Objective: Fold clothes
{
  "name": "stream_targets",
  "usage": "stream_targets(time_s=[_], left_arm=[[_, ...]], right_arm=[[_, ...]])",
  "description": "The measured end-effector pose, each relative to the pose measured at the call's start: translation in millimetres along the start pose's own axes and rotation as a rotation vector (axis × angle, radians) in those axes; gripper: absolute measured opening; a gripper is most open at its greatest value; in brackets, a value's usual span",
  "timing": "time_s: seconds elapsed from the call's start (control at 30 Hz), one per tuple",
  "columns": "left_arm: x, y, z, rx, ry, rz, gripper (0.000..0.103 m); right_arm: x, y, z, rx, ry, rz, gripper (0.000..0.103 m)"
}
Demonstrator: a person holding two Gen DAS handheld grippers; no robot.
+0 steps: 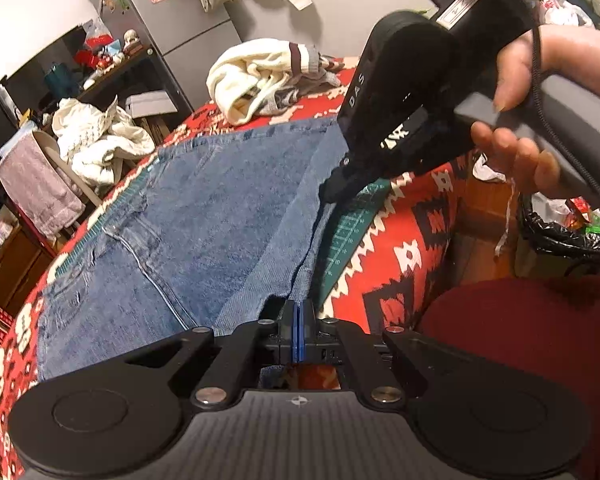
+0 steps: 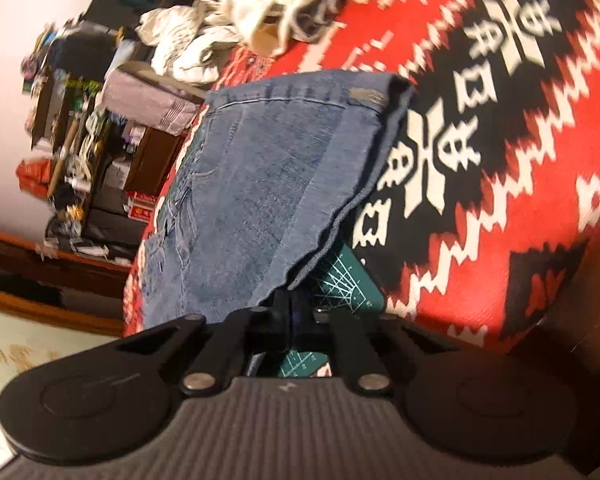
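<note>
Now 2 tongs, left tongs (image 1: 299, 312) and right tongs (image 2: 290, 300), pinch 1 jeans (image 1: 204, 216).

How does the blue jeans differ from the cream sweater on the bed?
The jeans are blue denim, spread flat and partly folded; the sweater is cream knit, crumpled in a heap. The jeans lie near, both tools pinching their edge; the sweater lies farther back, untouched. Both rest on the red patterned blanket.

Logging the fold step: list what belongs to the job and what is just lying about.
In the job:
jeans
left gripper, shut on the jeans' edge
right gripper, shut on the jeans' edge

Lying about:
cream sweater
green cutting mat
patterned red blanket
</note>
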State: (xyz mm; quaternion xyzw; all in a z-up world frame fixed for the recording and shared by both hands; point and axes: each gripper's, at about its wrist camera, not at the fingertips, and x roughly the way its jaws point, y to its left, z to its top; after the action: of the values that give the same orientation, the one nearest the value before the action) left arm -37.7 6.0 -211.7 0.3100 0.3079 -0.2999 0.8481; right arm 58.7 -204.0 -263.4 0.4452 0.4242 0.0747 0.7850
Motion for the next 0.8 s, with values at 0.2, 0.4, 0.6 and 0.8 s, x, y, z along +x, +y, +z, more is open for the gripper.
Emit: stream_targets(time_s=[0.2, 0.4, 0.6, 0.8], left_arm=[[-5, 5, -3, -0.107, 0.006, -0.028, 0.006], [-29, 17, -13, -0.239, -0.016, -0.027, 0.007], [-57, 46, -39, -0.367, -0.008, 0.044, 0.007], [-66, 89, -83, -0.442, 0.054, 0.186, 0.007]], right_arm=[[-19, 8, -8, -0.098, -0.015, -0.048, 0.001], [-47, 45, -26, -0.354, -0.025, -0.049, 0.007], [-49, 113, -74, -0.739, -0.009, -0.02, 0.009], [-45, 161, -144, -1.042, 0.036, 0.013, 0.01]])
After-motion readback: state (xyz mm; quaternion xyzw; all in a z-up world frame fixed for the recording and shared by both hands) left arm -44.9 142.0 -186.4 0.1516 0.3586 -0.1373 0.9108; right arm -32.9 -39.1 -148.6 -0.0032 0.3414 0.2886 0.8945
